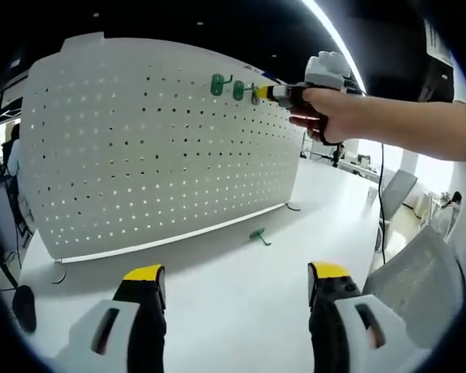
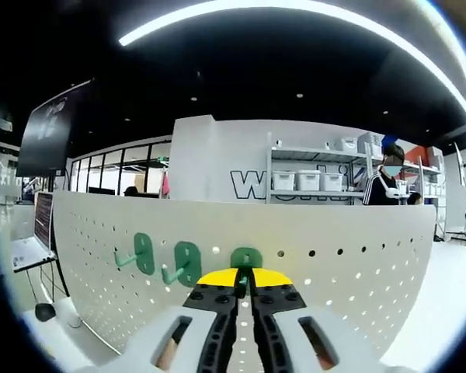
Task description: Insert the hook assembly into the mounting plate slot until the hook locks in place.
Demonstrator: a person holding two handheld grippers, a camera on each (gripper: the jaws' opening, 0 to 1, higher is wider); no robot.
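Pinching a green hook (image 2: 246, 259) against the white pegboard (image 2: 357, 264), the right tool (image 2: 245, 281) is closed; the left tool (image 1: 237, 273) gapes empty.

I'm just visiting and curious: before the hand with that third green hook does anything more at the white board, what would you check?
1. Right gripper shut on third hook: ok.
2. Hook at the pegboard top row, beside two mounted hooks: ok.
3. Hook locked in its holes: cannot tell.
4. Board upright on the table: ok.
5. Spare hook lying within reach: ok.
6. Left gripper open, free: ok.
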